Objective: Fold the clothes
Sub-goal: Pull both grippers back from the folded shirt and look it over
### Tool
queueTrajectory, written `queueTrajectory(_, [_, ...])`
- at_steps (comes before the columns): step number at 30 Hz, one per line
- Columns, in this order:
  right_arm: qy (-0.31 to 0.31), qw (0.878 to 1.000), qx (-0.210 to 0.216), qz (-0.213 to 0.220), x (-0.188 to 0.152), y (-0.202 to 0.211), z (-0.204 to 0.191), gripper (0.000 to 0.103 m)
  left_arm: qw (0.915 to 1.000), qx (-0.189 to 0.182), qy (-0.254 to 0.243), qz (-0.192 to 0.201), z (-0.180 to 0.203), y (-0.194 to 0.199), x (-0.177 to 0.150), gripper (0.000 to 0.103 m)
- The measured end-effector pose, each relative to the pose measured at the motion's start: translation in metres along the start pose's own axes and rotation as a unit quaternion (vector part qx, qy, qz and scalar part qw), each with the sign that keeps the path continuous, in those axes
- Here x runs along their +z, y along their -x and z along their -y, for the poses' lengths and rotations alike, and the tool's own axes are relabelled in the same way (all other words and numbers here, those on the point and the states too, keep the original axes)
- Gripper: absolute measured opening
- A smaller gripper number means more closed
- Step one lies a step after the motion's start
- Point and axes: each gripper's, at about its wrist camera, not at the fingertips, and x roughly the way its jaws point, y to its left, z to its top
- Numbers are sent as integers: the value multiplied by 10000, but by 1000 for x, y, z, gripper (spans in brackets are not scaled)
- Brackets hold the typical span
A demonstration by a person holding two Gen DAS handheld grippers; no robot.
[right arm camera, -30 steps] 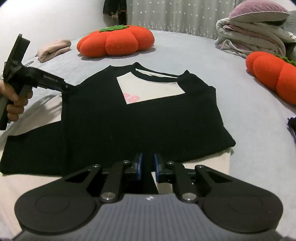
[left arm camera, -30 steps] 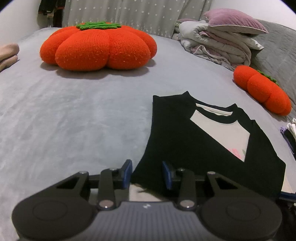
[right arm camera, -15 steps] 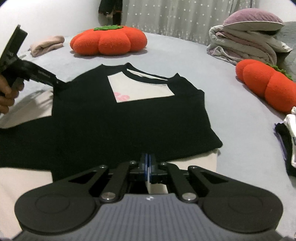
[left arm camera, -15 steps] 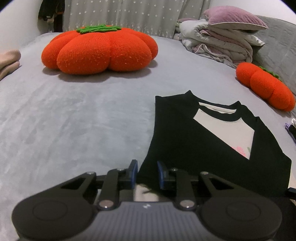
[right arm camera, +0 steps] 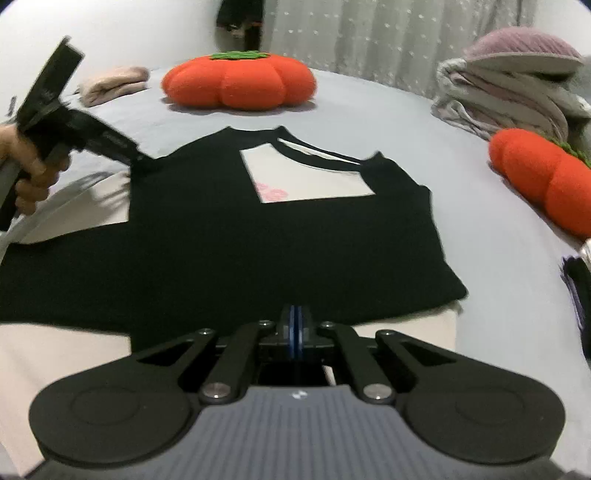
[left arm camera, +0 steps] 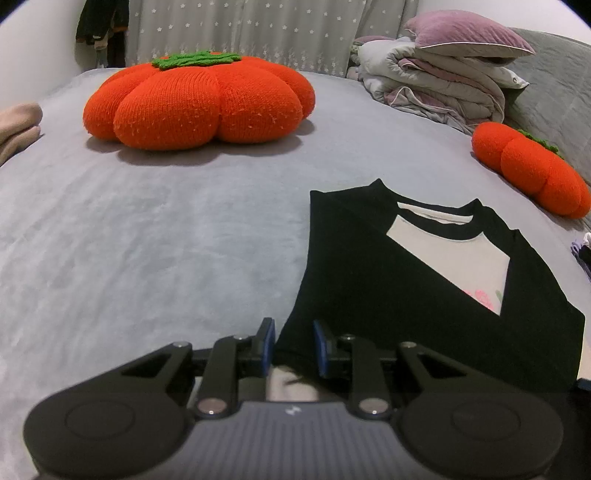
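A black and white raglan T-shirt (right arm camera: 280, 236) lies flat on the grey bed (left arm camera: 155, 236), its neckline toward the bed's far edge and its hem toward the near edge. Both black sleeves are folded in across the chest, leaving a white patch with a small pink print below the collar.

The right gripper (right arm camera: 296, 332) sits low at the near edge of the shirt, its blue-padded fingers (right arm camera: 291, 328) clenched tight together with no gap. They meet right where the black fabric ends and the white hem begins; the view there is dark and partly blocked by the gripper body, so they seem to pinch cloth, though that is not certain.

The left gripper (left arm camera: 293, 341) is at the shirt's left side, near the lower corner of the folded black panel. Its fingers (left arm camera: 267, 339) stand partly apart, and the black fabric edge runs into the gap between them. Whether the pads actually press on the cloth cannot be told. In the right wrist view the same gripper (right arm camera: 136, 158) reaches in from the left, its tip at the shirt's shoulder area, with a person's hand (right arm camera: 31, 162) wrapped around the handle.

A large orange pumpkin cushion (left arm camera: 199, 99) rests toward the far edge of the bed, and a second, smaller one (left arm camera: 532, 170) lies near the right edge. A pile of folded bedding (left arm camera: 432, 81) topped with a mauve pillow (left arm camera: 469, 35) occupies the far right corner. A pinkish folded garment (right arm camera: 114, 83) lies at the far left.
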Motion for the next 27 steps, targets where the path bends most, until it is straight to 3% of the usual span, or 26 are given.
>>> queueTrajectory(6, [80,9989,-362,-304,-8,0,15,1,10000,-3,13,-14,0,0,1,24])
queueTrajectory(10, [116,9992,-364,-123,-6,9,14,4,9999,0,71,-75,0,3,3,25])
queueTrajectory(14, [136,9997,-76,203,1,22,7,4,10000,15,30,-14,5,15,8,24])
queueTrajectory(18, [141,9995,247,155,1,18,-4,4,9993,231,-291,68,23,30,9,24])
queueTrajectory(24, [374,9971,565,355,4,21,-36,4,9954,-658,-673,195,64,49,-9,24])
queueTrajectory(27, [488,9947,749,504,4,23,-50,7,9912,-943,-929,35,82,46,-23,25])
